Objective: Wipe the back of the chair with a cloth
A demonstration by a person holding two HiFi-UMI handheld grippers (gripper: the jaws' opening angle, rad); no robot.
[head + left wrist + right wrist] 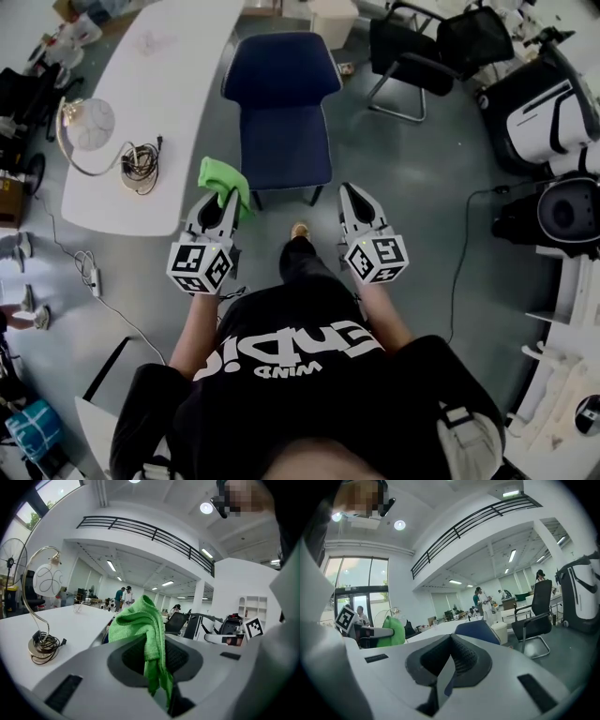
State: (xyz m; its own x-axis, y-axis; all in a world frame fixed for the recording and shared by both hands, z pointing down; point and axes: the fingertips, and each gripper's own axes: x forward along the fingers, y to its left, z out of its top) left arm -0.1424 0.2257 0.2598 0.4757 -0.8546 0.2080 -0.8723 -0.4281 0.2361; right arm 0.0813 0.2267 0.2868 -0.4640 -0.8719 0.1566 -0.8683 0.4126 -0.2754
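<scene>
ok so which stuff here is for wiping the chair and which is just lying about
For the job: green cloth in the left gripper; blue chair.
Lying about: lamp, cables, white table, black chair.

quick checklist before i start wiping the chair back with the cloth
1. Green cloth clamped in left gripper: ok.
2. Right gripper empty, jaws together: ok.
3. Blue chair straight ahead of both grippers: ok.
4. Cloth against the chair: not ok, it sits off the chair's left edge.
5. Chair's back face turned toward you: cannot tell.
</scene>
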